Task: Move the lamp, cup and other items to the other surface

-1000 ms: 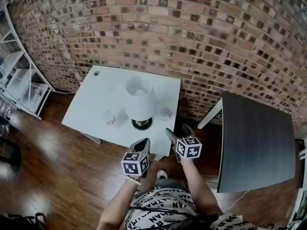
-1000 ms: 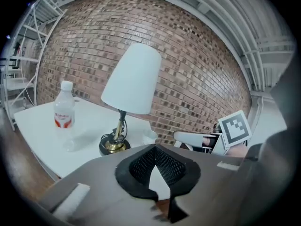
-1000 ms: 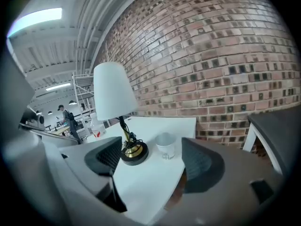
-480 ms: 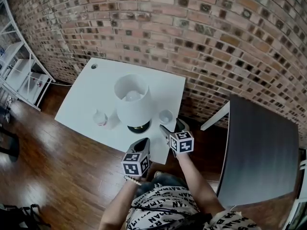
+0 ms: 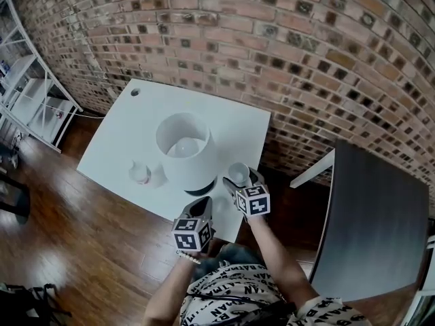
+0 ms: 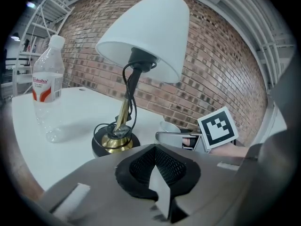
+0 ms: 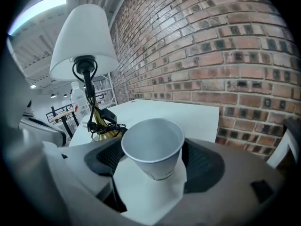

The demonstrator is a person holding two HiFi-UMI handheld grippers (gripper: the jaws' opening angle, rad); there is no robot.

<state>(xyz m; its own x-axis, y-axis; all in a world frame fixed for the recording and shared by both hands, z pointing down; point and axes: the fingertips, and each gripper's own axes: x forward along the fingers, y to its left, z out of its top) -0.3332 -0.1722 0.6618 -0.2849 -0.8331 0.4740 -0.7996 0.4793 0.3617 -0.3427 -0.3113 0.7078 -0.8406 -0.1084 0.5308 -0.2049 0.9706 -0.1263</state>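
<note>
On the white table (image 5: 234, 117) stand a white-shaded lamp (image 5: 185, 148) with a brass and black base (image 6: 113, 142), a clear water bottle (image 5: 139, 174) to its left and a white paper cup (image 5: 238, 173) to its right. My right gripper (image 5: 242, 180) is open with a jaw on each side of the cup (image 7: 153, 147). Its pads sit close to the rim, and the cup still stands on the table. My left gripper (image 5: 204, 202) is shut and empty over the table's near edge, pointing at the lamp base.
A dark table (image 5: 374, 223) stands to the right across a gap of wooden floor. A brick wall (image 5: 306, 60) runs behind both tables. A white wire shelf (image 5: 27, 107) is at far left. The lamp's cord is coiled round its stem (image 6: 129, 102).
My right gripper has moved forward over the table edge until its jaws flank the cup. My left gripper has edged toward the table's near edge and stays shut.
</note>
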